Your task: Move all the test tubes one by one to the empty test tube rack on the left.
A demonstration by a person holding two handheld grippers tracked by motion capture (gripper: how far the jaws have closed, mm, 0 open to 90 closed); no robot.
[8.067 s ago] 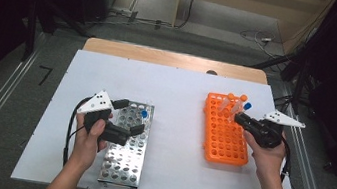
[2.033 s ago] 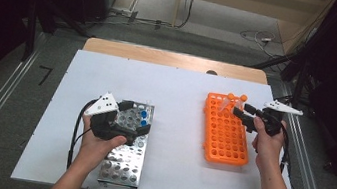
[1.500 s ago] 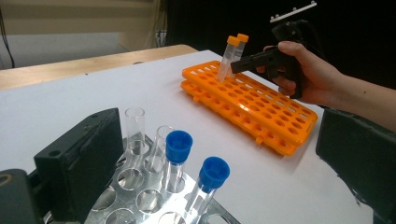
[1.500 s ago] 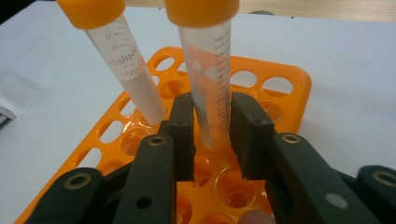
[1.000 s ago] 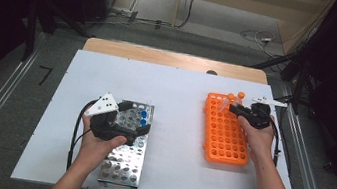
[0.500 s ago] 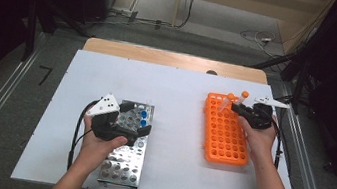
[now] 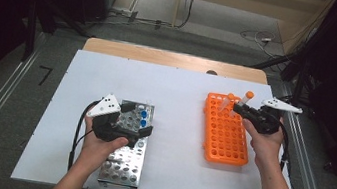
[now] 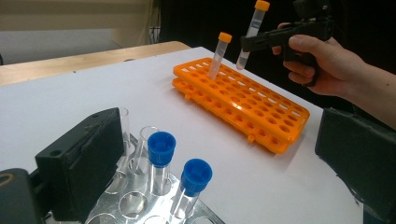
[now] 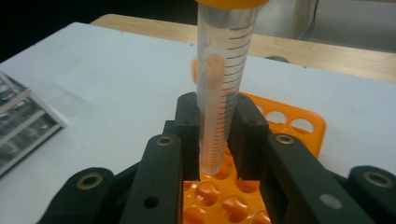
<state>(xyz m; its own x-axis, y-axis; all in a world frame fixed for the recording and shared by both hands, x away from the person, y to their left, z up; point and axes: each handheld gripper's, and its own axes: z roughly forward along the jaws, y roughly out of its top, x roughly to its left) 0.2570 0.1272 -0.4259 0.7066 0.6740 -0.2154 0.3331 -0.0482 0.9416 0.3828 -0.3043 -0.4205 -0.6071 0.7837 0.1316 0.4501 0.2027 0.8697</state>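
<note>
An orange-capped tube point(image 7: 246, 100) hangs tilted just above the far end of the orange rack point(image 7: 225, 143), and my right gripper point(image 7: 240, 108) is shut on it. From the right gripper view the tube point(image 9: 222, 93) sits clamped between the jaws of that gripper point(image 9: 217, 114), its tip over the rack's holes point(image 9: 219, 196). A second orange-capped tube point(image 7: 227, 102) stands in the rack's far row. My left gripper point(image 7: 138, 119) is open over the metal rack point(image 7: 120, 165), its jaws spread either side of two blue-capped tubes point(image 8: 161, 156).
The metal rack point(image 8: 135, 207) has clear uncapped tubes point(image 8: 123, 135) beside the blue ones and several vacant holes. White tabletop point(image 7: 180, 106) lies between the two racks. A wooden strip point(image 7: 172, 58) runs along the table's far edge.
My right gripper has closed on the orange-capped tube at the rack's far end and raised it slightly. The left gripper shifted over the blue-capped tubes earlier and has held still since.
</note>
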